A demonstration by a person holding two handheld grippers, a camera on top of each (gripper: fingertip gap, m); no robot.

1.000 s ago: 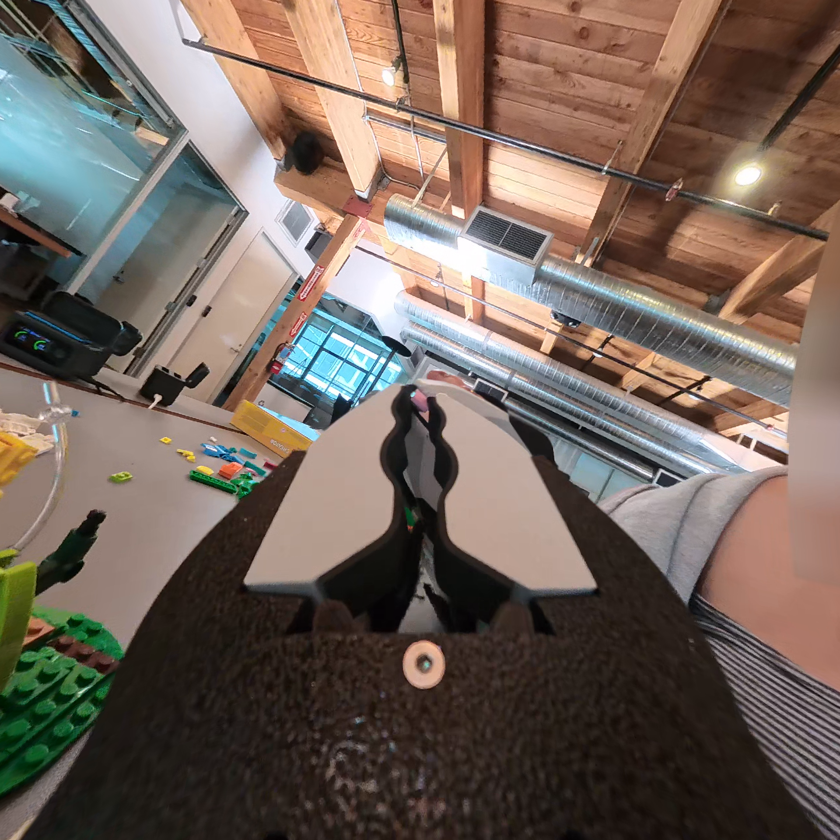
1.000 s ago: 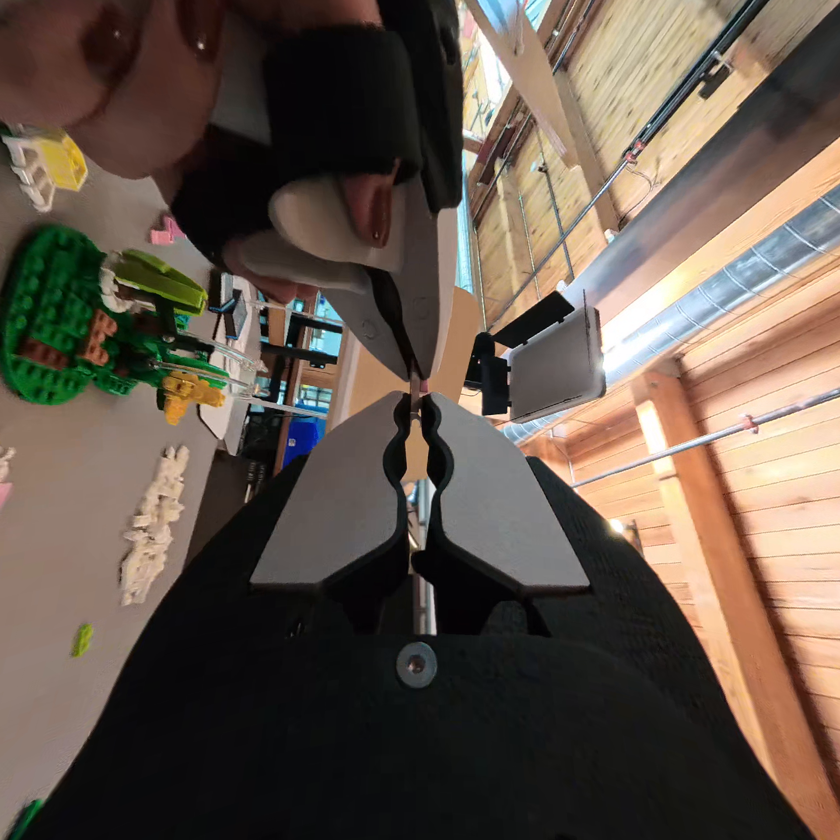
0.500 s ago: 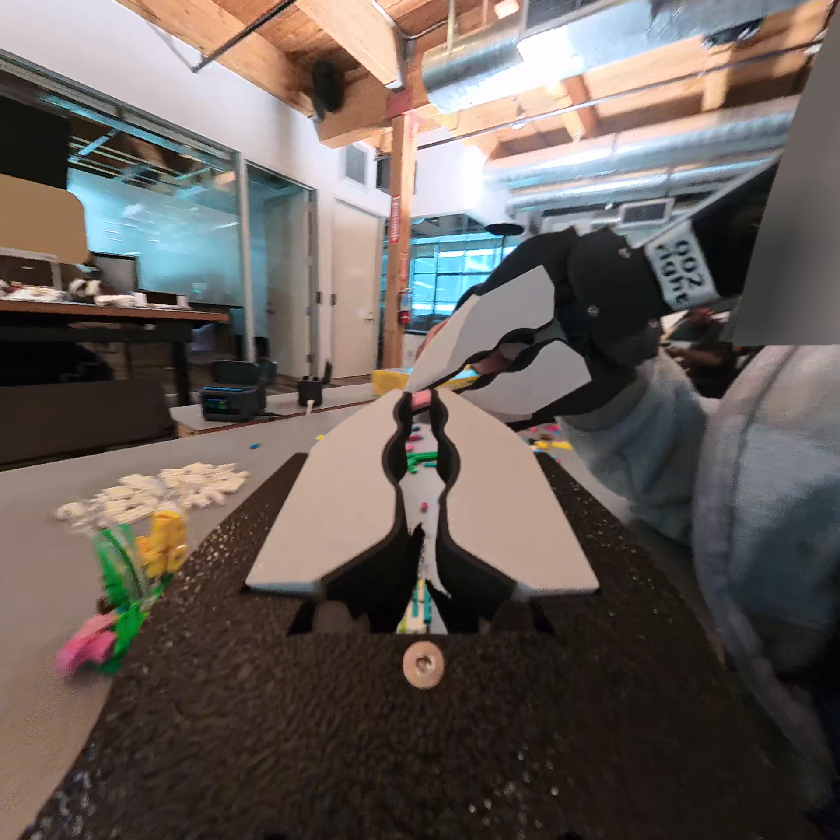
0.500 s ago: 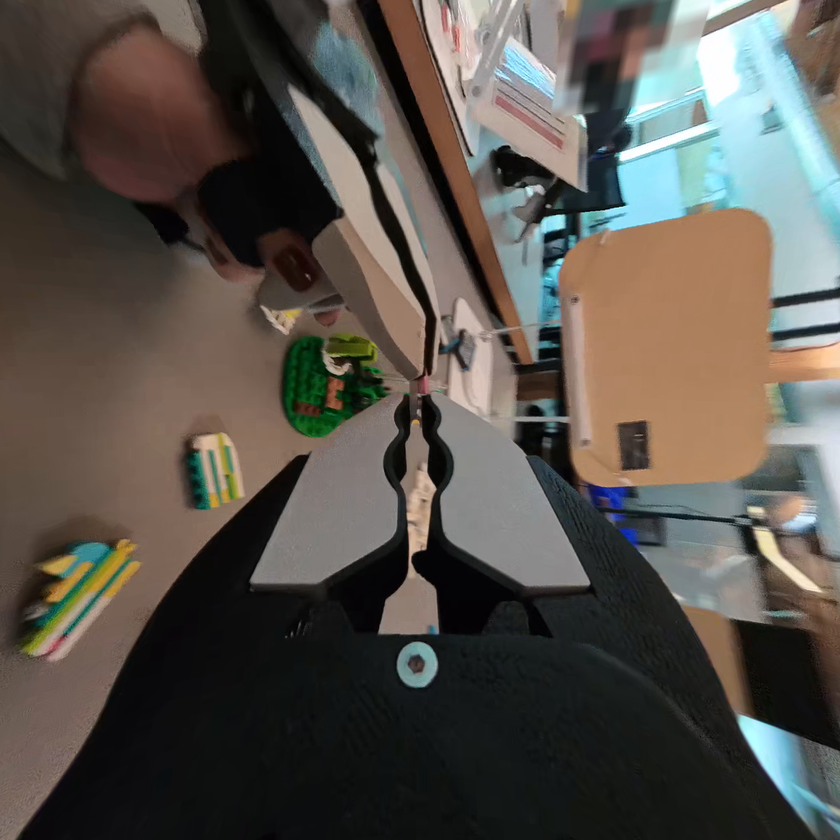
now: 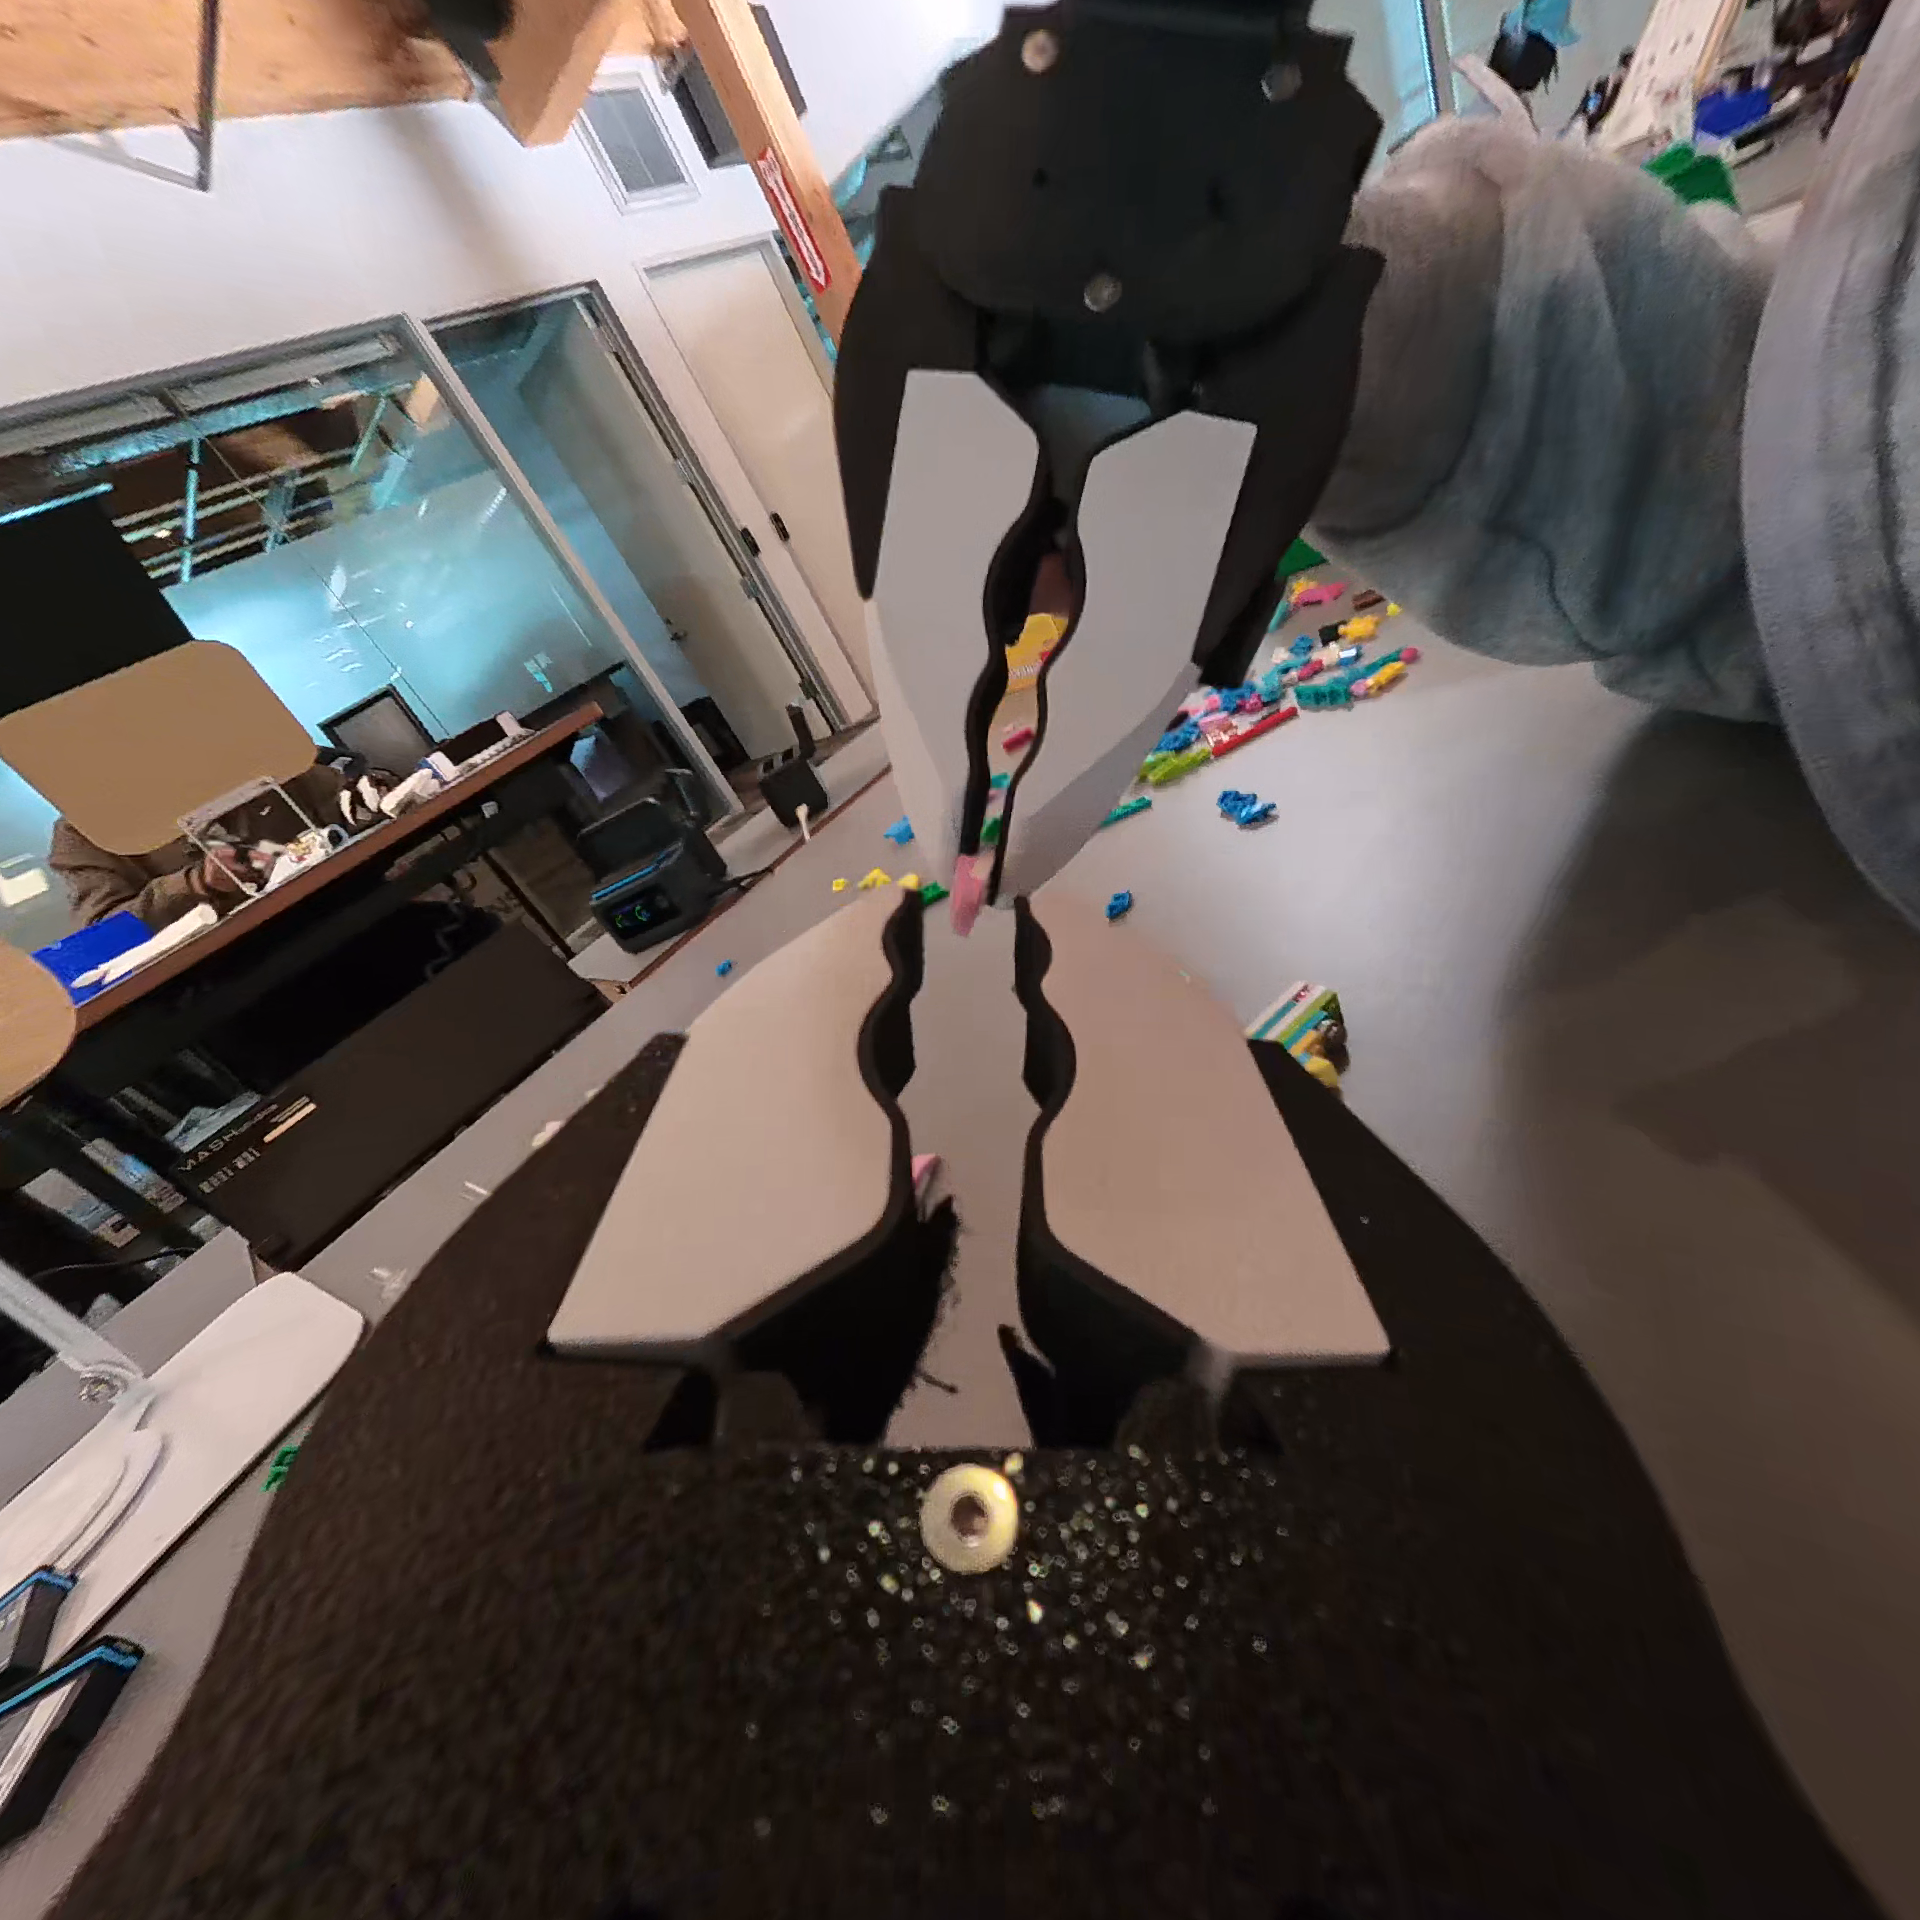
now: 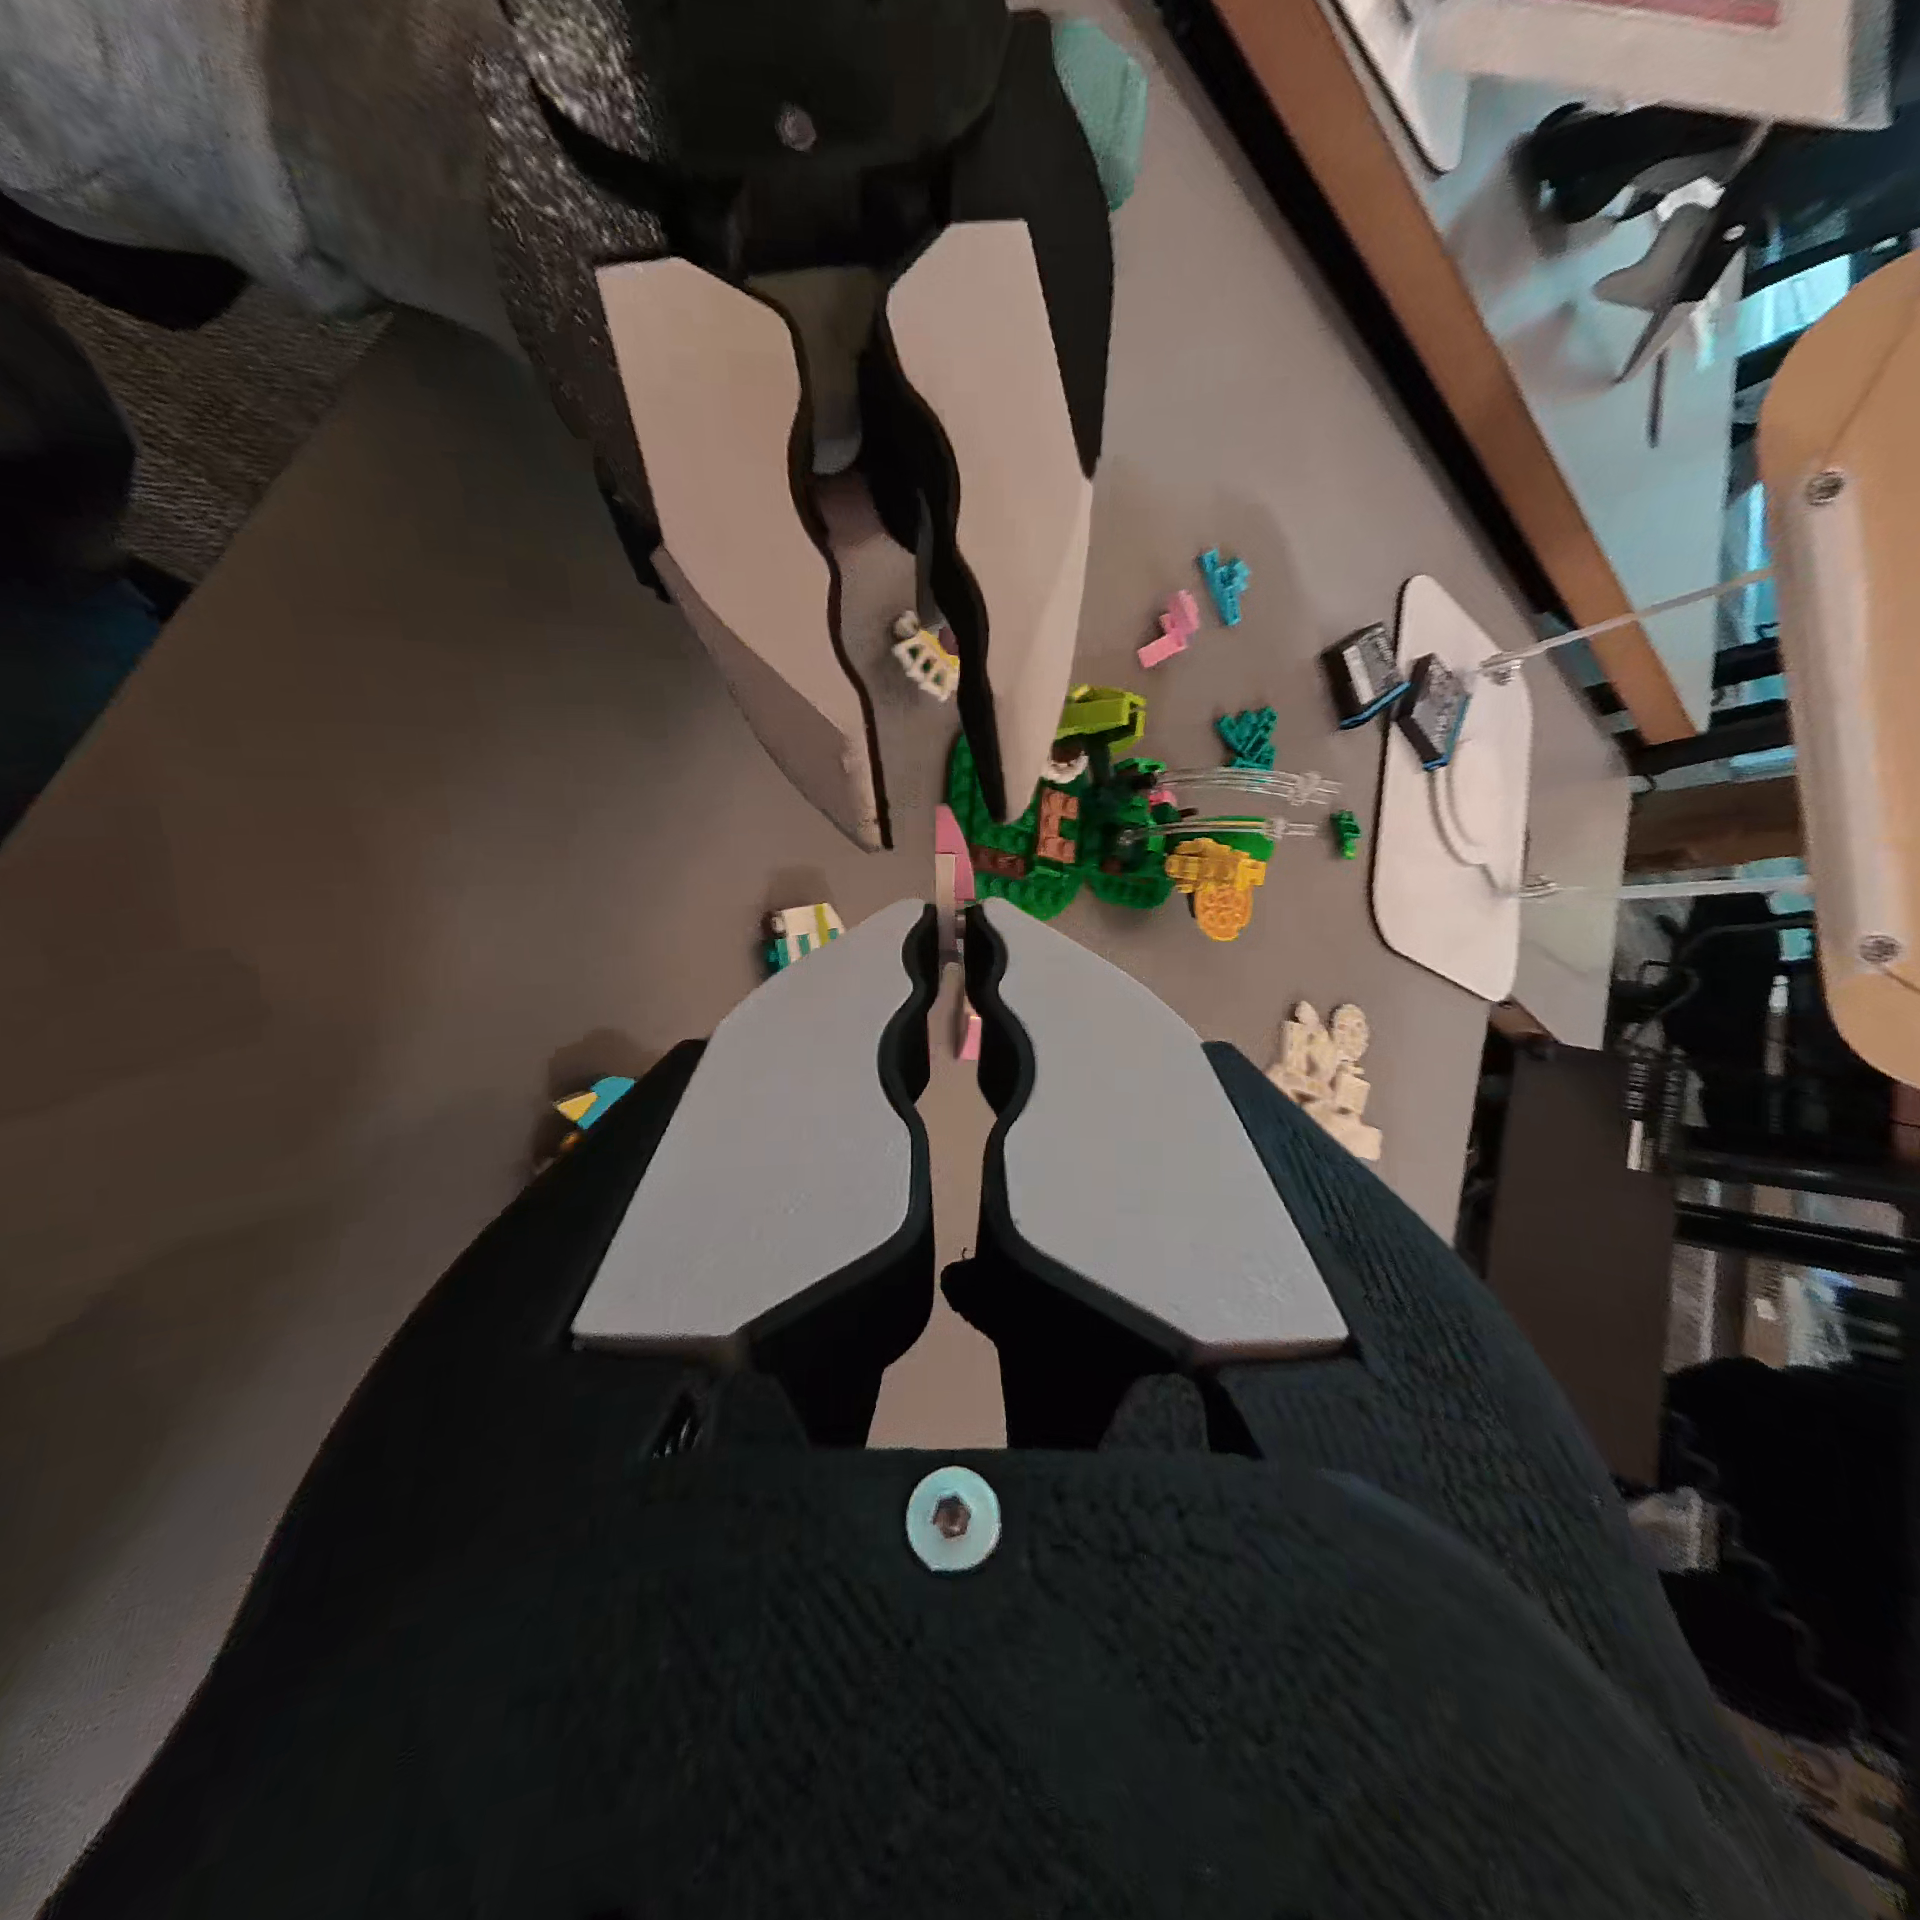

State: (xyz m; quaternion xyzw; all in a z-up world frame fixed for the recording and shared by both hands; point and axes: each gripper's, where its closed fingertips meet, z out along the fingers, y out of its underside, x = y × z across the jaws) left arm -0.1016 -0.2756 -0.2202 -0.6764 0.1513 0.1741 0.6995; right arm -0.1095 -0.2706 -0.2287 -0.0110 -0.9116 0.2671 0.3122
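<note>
In the left wrist view my left gripper (image 5: 964,920) is open, its two fingertips apart. The right gripper (image 5: 982,878) comes down from above and is shut on a small thin pink piece (image 5: 966,899). The piece hangs at the mouth of my left fingers, with a gap on each side. In the right wrist view my right gripper (image 6: 951,920) pinches the same flat pink piece (image 6: 954,862) edge-on. The left gripper (image 6: 938,826) stands open just beyond the piece's far end. Both are above a grey table (image 6: 416,831).
A green brick baseplate with a plant and a yellow flower (image 6: 1039,862) lies just beyond the grippers. White pieces (image 6: 1325,1070), a white pad with dark devices (image 6: 1455,831) and small brick stacks (image 5: 1299,1023) lie around. Loose coloured bricks (image 5: 1299,686) lie farther off. A grey sleeve (image 5: 1558,416) is at the right. The grippers are tip to tip, or close to it.
Both grippers swung down from facing the ceiling to over the table. My left gripper, shut on the pink piece before, has opened and let it go. The right stays shut on it.
</note>
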